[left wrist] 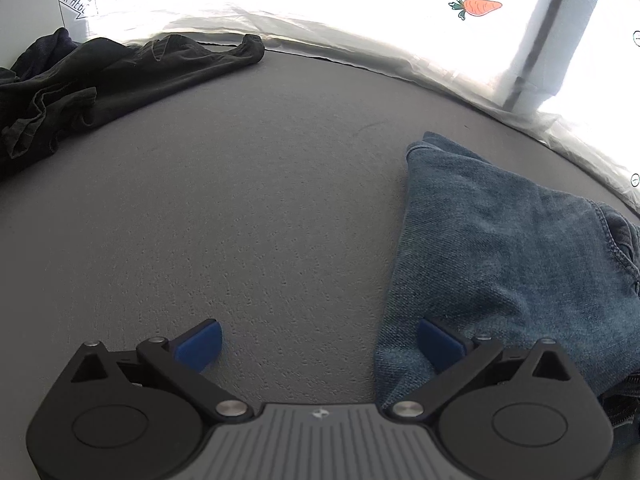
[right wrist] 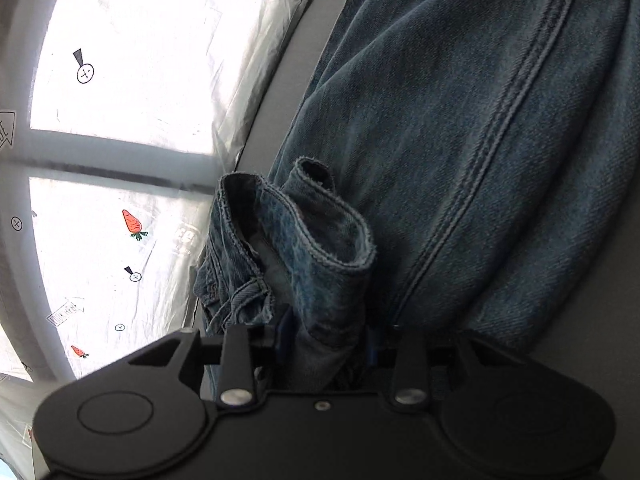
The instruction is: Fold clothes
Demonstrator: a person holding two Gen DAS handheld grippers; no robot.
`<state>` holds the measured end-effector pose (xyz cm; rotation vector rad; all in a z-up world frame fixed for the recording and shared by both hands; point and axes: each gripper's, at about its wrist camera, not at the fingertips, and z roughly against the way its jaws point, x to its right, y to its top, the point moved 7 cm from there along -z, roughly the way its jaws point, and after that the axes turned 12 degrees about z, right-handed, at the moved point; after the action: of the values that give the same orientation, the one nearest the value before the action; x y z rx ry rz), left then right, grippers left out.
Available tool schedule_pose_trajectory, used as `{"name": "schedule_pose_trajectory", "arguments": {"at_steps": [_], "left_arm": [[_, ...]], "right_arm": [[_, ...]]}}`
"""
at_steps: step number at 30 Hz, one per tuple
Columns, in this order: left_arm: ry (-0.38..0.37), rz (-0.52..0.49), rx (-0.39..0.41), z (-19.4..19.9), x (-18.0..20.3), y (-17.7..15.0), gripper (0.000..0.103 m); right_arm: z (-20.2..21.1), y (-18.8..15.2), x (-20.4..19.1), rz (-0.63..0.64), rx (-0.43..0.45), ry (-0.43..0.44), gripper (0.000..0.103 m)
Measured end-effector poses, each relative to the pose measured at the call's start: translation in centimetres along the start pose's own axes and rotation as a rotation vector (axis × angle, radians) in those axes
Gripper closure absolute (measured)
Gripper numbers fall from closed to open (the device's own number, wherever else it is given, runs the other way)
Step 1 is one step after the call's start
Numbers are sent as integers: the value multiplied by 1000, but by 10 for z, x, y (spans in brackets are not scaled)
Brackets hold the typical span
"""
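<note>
Blue jeans (left wrist: 500, 248) lie folded on the grey mat (left wrist: 260, 200) at the right of the left wrist view. My left gripper (left wrist: 318, 344) stands wide open just above the mat. Its right pad (left wrist: 438, 344) rests over the near left edge of the jeans, and its left pad (left wrist: 198, 346) is over bare mat. In the right wrist view a bunched fold of the jeans (right wrist: 328, 248), with hem and seam showing, sticks up between the blue pads of my right gripper (right wrist: 330, 338). That gripper is shut on the fold. The rest of the denim (right wrist: 480, 140) spreads beyond.
A crumpled black garment (left wrist: 80, 80) lies at the far left of the mat. A bright plastic sheet printed with carrots and arrows (left wrist: 478, 6) borders the mat's far edge and fills the left of the right wrist view (right wrist: 120, 120).
</note>
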<state>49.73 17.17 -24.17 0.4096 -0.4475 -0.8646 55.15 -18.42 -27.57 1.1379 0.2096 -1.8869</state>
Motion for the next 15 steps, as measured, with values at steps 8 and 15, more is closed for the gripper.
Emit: {"name": "schedule_pose_trajectory", "arguments": {"at_steps": [8, 15], "left_arm": [[-8, -5, 13, 1, -1, 0, 0], [-9, -2, 30, 1, -1, -2, 0]], "right_arm": [[4, 21, -63, 98, 55, 198, 82], [8, 10, -42, 298, -1, -98, 66]]}}
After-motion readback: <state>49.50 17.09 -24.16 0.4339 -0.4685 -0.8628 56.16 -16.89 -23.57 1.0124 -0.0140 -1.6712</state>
